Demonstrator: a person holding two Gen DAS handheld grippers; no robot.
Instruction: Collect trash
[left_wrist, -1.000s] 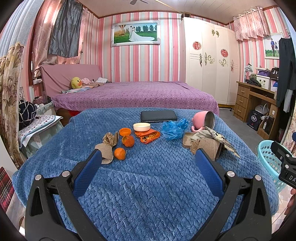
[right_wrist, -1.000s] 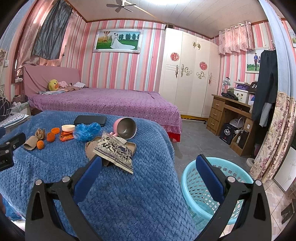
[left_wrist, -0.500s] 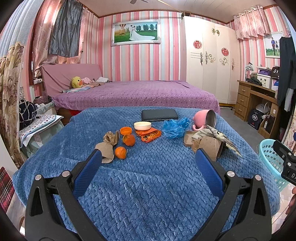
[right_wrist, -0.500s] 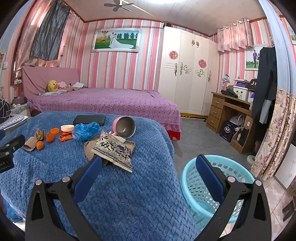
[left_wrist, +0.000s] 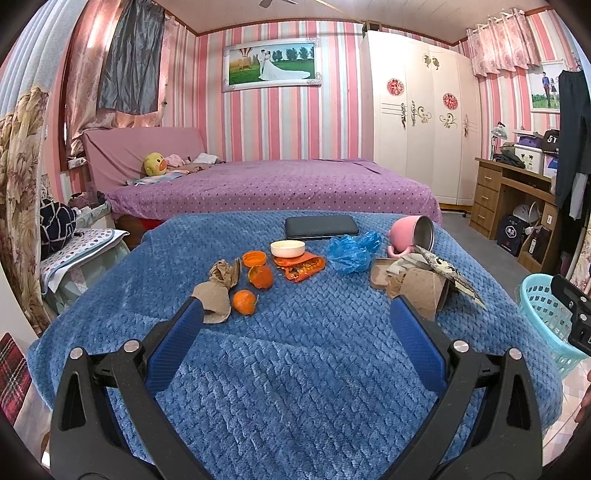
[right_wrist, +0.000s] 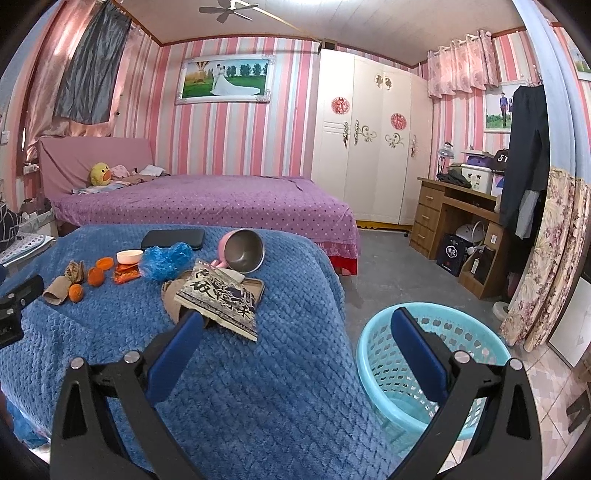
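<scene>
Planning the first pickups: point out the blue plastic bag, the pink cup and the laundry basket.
blue plastic bag (left_wrist: 352, 252), left wrist view, middle of the crumple.
pink cup (right_wrist: 244, 251), right wrist view, metal inside.
laundry basket (right_wrist: 373, 334), right wrist view, left rim.

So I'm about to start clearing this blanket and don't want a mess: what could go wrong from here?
Three risks, as I judge it:
1. The printed wrapper leans on the cardboard scraps against the tipped pink cup; pulling it may roll the cup.
2. The loose orange peels could scatter on the soft blue blanket.
3. The basket sits on the floor past the blanket's edge, so a drop might miss.
</scene>
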